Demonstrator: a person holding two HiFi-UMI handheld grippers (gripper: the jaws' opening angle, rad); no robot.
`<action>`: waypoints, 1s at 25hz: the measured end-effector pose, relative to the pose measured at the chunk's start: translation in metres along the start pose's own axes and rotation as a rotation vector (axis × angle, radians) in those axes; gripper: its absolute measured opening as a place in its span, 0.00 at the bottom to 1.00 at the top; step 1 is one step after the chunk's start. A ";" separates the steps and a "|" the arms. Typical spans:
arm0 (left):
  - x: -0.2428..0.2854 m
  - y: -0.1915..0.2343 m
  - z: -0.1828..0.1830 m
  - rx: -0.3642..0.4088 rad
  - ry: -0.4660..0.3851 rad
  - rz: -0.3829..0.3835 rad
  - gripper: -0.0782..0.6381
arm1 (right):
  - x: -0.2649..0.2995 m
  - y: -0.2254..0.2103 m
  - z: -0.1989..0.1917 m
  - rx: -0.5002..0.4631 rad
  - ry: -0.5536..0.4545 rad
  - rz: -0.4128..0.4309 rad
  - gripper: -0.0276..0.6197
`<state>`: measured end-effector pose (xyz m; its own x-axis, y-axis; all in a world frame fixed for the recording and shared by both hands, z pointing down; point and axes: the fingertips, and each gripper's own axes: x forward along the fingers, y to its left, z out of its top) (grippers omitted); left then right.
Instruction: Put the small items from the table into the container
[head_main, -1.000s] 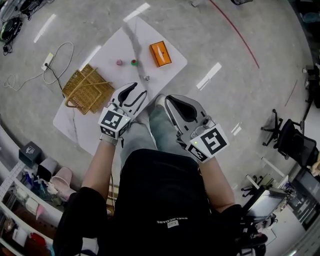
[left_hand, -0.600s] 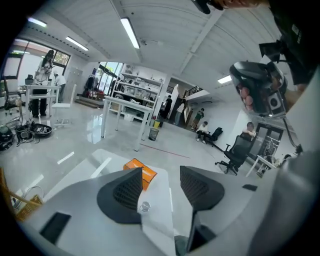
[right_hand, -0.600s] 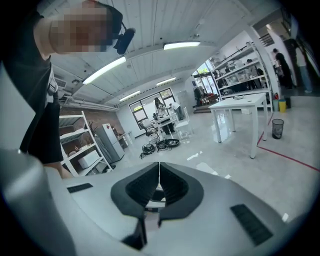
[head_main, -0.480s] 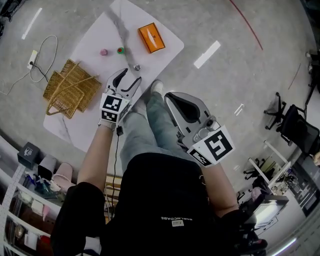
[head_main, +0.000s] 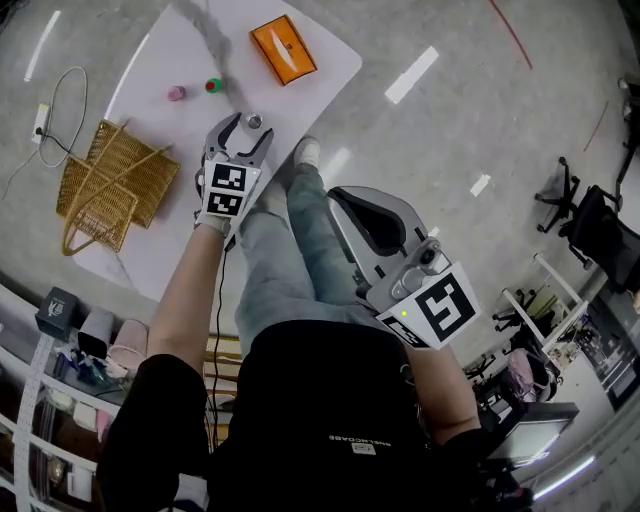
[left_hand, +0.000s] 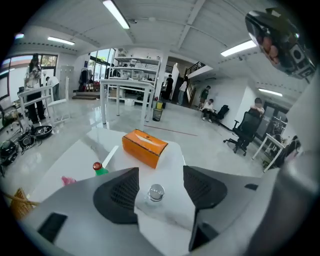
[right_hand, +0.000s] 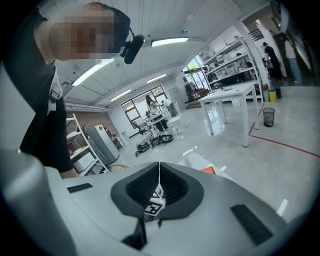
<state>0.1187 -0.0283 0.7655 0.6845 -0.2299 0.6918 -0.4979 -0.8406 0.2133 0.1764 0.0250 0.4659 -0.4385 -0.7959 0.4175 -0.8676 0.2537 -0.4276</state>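
I'd call this a big open lab or workshop hall, not a home. A polished grey concrete floor (head_main: 480, 100) runs wide under long ceiling strip lights (left_hand: 116, 14). Tall white workbenches (left_hand: 127, 85), open shelving racks loaded with gear (right_hand: 227, 70) and black swivel office chairs (left_hand: 242, 136) stand about, with people (left_hand: 34, 75) among them. A low white marble-patterned table (head_main: 300, 95) sits out on the bare floor.

Glossy grey floor (head_main: 480, 120). Strip lights (left_hand: 116, 13) on a white ceiling (left_hand: 165, 20). Black office chair (left_hand: 241, 134) and tall white workbench (left_hand: 127, 87) stand behind
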 end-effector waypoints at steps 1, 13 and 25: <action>0.007 0.001 -0.004 -0.004 0.010 0.001 0.47 | 0.000 -0.002 -0.004 0.007 0.003 -0.002 0.06; 0.048 0.016 -0.043 -0.010 0.101 0.050 0.47 | -0.008 -0.016 -0.036 0.060 0.030 -0.027 0.06; 0.053 0.017 -0.044 0.030 0.133 0.066 0.33 | -0.016 -0.017 -0.043 0.084 0.029 -0.043 0.06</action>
<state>0.1227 -0.0334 0.8364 0.5735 -0.2194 0.7892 -0.5217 -0.8407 0.1454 0.1884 0.0569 0.5014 -0.4089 -0.7886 0.4593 -0.8636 0.1717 -0.4741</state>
